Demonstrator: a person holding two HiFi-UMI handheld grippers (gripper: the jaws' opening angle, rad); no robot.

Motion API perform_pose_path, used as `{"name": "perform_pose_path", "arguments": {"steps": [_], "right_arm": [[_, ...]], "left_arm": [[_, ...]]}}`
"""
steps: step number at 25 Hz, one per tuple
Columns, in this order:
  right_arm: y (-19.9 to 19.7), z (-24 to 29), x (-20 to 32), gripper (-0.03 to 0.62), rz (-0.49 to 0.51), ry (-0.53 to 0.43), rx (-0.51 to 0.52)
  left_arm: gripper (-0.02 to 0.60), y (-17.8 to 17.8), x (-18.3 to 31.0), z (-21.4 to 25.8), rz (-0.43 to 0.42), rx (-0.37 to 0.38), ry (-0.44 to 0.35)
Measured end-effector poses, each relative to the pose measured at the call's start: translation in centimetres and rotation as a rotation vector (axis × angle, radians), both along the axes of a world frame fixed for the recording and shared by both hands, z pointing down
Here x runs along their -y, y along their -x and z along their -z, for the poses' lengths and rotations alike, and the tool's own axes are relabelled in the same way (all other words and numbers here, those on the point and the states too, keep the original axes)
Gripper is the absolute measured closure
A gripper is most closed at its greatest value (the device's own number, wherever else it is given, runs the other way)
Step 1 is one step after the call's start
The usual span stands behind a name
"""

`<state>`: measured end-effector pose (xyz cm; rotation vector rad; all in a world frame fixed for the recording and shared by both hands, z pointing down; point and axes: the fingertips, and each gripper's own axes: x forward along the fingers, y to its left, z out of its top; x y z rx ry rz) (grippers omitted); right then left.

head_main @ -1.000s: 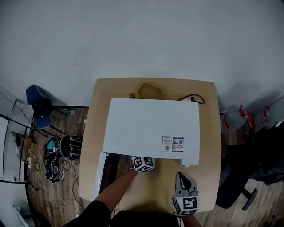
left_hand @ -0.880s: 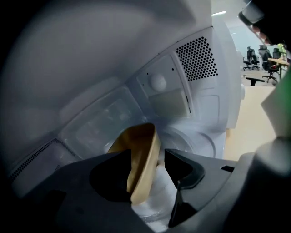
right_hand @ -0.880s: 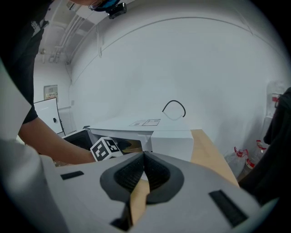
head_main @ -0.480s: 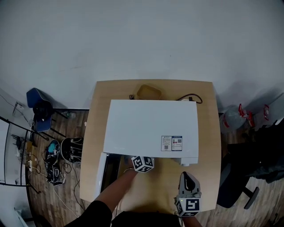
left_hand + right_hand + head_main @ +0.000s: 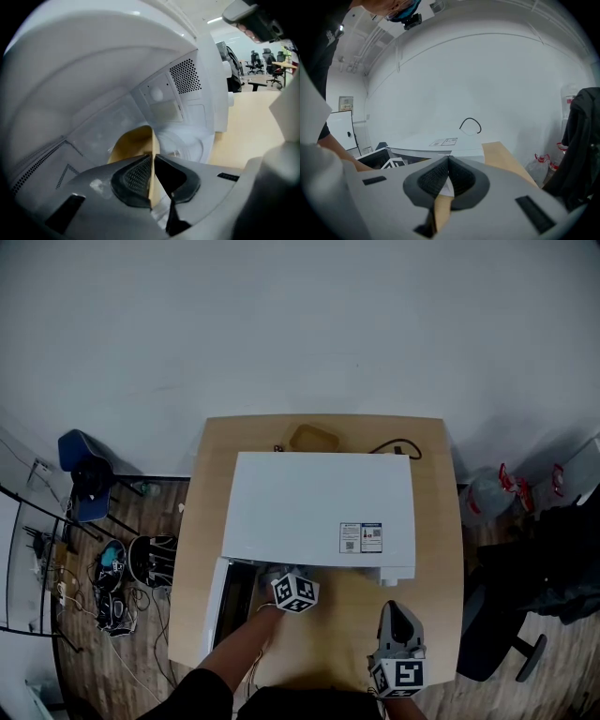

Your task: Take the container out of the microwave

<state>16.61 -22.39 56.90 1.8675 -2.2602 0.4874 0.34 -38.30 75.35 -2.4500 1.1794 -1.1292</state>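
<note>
While the print on its small top sticker (image 5: 363, 537) is too tiny to read, the boxy white microwave oven (image 5: 319, 502) stands door-open on the pale wooden tabletop (image 5: 441, 521). The left gripper (image 5: 153, 157), angled down into the cavity, is closing on the thin-walled tan container (image 5: 133, 143) inside. The right gripper (image 5: 448, 161) hangs back, clenched empty.

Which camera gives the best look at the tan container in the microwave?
The left gripper view: the container sits at centre, its wall between the closing left tongs. In head view the microwave hides it; the right gripper view misses it.
</note>
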Motion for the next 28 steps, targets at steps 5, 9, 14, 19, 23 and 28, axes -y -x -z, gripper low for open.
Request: {"name": "perform_pose_path", "arguments": {"steps": [5,9,14,19,23,28], "right_arm": [[0.3,1.0,-1.9,0.537,-0.032,-0.034,-0.017],[0.8,1.7,-3.6,0.537,-0.036,-0.047,-0.021],[1.4,1.8,-5.6,0.537,-0.034,-0.057,-0.027],[1.9,2.1,-7.2,0.537,-0.006,-0.038,0.001],[2.3,1.6,-8.8,0.537,0.014,0.019,0.023],[3.8,2.0,-10.9,0.537,0.039,0.031,0.044]], "left_arm": [[0.552,0.5,-2.1,0.6,-0.010,-0.031,0.006],[0.552,0.3,-3.8,1.0,-0.041,-0.033,0.005],[0.552,-0.5,-6.4,2.0,-0.070,-0.083,0.017],[0.552,0.0,-9.6,3.2,-0.027,-0.169,0.052],[0.552,0.3,-12.8,3.7,-0.046,-0.175,0.064],[0.552,0.9,-16.5,5.0,-0.041,-0.205,0.079]]}}
